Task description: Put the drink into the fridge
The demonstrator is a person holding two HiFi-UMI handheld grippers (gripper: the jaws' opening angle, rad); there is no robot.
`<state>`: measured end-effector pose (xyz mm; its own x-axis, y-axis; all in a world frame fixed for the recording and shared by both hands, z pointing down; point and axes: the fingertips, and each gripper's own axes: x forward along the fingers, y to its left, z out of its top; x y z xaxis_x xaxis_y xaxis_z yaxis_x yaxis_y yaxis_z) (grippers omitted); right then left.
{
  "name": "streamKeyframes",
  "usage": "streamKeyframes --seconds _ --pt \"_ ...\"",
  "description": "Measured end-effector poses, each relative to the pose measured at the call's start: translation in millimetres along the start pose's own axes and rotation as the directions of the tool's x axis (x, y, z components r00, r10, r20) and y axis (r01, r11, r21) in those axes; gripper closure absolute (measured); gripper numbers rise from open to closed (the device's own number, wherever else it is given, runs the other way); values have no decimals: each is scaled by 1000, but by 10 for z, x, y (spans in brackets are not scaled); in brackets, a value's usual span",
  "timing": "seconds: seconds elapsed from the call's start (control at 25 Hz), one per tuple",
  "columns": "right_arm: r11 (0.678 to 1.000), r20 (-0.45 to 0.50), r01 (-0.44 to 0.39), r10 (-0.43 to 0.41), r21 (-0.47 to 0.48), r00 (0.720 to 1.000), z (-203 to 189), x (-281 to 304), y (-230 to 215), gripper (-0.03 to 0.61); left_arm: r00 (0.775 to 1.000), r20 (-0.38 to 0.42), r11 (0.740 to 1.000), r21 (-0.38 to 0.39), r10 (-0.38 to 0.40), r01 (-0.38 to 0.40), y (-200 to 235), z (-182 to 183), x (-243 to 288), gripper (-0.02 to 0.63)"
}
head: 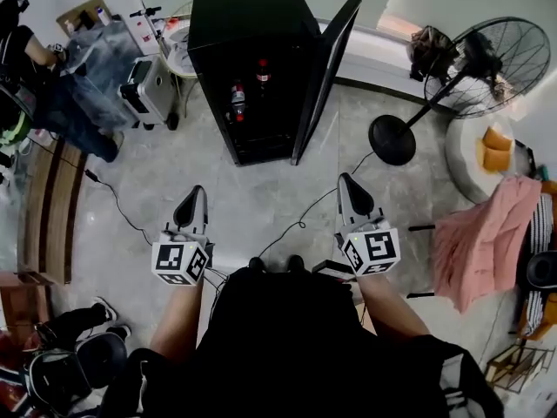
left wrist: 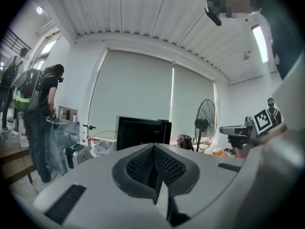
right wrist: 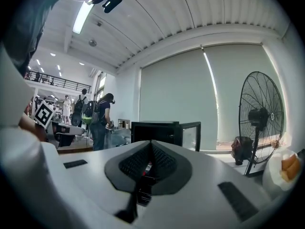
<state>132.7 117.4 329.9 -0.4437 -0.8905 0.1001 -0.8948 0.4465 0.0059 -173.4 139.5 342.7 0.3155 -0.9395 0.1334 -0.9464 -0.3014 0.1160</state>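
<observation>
- Fridge point(head: 252, 24): black, standing on the floor point(head: 261, 190) ahead of the person. Its door point(head: 326, 77) is swung open to the right
- 2 drink bottles point(head: 237, 101) stand upright inside the fridge, close together, 1 near its left wall. Cannot tell which shelf each is on
- Left claw point(head: 193, 200): held low over the floor, pointing toward the fridge and well apart from it. Jaws closed together, nothing between them
- Right claw point(head: 348, 185): level with the left one, also aimed at the fridge. Jaws fully closed, nothing held
- Cable point(head: 296, 225) runs across the floor between the 2 claws
- Fan point(head: 500, 64) stands right of the fridge, with a pink cloth point(head: 483, 238) near the floor's right edge
</observation>
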Motion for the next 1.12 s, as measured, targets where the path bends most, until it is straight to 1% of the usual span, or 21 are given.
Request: streamKeyframes --seconds 0.12,0.24,0.36,0.44,0.48,0.64,0.84,0.96,1.12 --pt "1000 18 -10 10 -19 1000 86 32 47 557 1000 16 1000 -6 -13 13 48 78 38 600" --pt "1000 28 4 -4 -20 1000 122 31 5 557 999 21 999 -5 -33 33 26 118 96 600" --pt "1000 29 15 -16 17 999 80 47 -13 557 998 16 998 -6 -60 61 -3 112 171 600" --pt "998 21 7 -8 60 1000 15 37 20 557 996 -4 996 -17 -87 87 -58 32 198 600" --pt "998 18 2 -3 66 1000 -2 34 37 557 995 -12 995 -21 -97 97 -96 -7 215 600" --pt "999 10 -20 19 38 1000 -41 47 87 557 993 -16 993 -21 -118 118 -223 -40 255 600" --pt "999 -8 -36 36 37 999 -75 91 149 557 988 -37 989 -16 -147 147 -306 -99 274 600" --pt "999 -10 -41 42 34 999 -67 111 207 557 989 -37 990 -15 -140 140 -313 -107 244 600" --pt "999 -11 -37 37 34 999 -55 137 214 557 995 -24 996 -10 -92 92 -227 -64 213 600"
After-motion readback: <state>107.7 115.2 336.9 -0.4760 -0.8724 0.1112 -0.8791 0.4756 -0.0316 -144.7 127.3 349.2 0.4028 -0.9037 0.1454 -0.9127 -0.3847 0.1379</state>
